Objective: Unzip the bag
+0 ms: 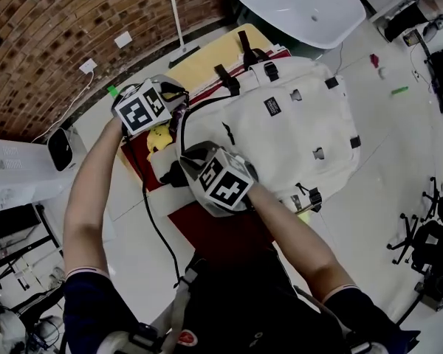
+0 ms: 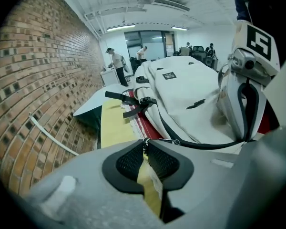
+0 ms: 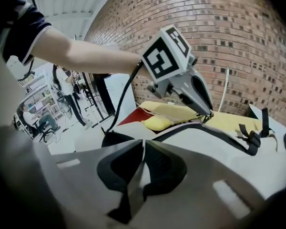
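Observation:
A white backpack (image 1: 295, 124) (image 2: 181, 94) lies flat on the table, its black zipper line (image 3: 214, 131) running round the near edge. My left gripper (image 1: 179, 98) (image 2: 144, 144) is at the bag's top-left corner, shut on the zipper pull (image 2: 144, 141) and a yellowish tab; the right gripper view shows its tip (image 3: 209, 116) on the zipper line. My right gripper (image 1: 188, 157) (image 3: 142, 147) sits on the bag's near-left corner, jaws shut, with a thin pale sliver of the bag's fabric pinched between the pads.
Under the bag lie a red cloth (image 1: 221, 231) and a yellow mat (image 1: 207, 57). A soft yellow thing (image 3: 157, 123) rests beside the bag. A black cable (image 1: 159, 234) hangs off the table's left side. A brick wall (image 1: 37, 43) stands to the left, and people (image 2: 117, 63) stand in the distance.

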A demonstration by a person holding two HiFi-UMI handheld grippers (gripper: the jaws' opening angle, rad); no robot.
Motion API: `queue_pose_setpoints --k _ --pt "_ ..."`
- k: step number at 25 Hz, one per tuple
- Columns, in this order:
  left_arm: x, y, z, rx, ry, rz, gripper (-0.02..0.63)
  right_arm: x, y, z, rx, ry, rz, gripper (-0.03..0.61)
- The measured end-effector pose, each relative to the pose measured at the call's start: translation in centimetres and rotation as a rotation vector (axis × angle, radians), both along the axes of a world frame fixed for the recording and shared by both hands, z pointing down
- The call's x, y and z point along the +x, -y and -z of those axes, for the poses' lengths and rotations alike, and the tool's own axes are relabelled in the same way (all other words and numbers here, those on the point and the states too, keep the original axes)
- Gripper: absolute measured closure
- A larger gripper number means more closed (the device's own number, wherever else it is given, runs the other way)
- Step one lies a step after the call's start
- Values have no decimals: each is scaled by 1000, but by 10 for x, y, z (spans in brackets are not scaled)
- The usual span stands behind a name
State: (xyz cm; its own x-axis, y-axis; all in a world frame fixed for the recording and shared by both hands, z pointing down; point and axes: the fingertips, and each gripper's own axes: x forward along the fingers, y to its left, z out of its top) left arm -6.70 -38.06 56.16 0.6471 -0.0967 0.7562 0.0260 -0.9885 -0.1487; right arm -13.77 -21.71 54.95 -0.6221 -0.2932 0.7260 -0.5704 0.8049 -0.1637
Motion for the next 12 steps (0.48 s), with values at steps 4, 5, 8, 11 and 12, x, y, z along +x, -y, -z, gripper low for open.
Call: queue_pose_setpoints --k 4,5,8,11,12 --pt "36 11 -1 7 -23 -75 580 0 -1 0 3 8 8 558" --pt "46 12 0 4 -35 -94 581 0 -2 0 1 13 8 558" --pt "75 12 1 -5 -52 -153 580 0 -7 0 -3 30 8 560" --pt "96 9 -2 -28 -60 -175 578 1 -9 0 -3 47 5 561" --pt "100 8 -4 -38 -64 -171 578 2 -9 0 -4 51 4 561"
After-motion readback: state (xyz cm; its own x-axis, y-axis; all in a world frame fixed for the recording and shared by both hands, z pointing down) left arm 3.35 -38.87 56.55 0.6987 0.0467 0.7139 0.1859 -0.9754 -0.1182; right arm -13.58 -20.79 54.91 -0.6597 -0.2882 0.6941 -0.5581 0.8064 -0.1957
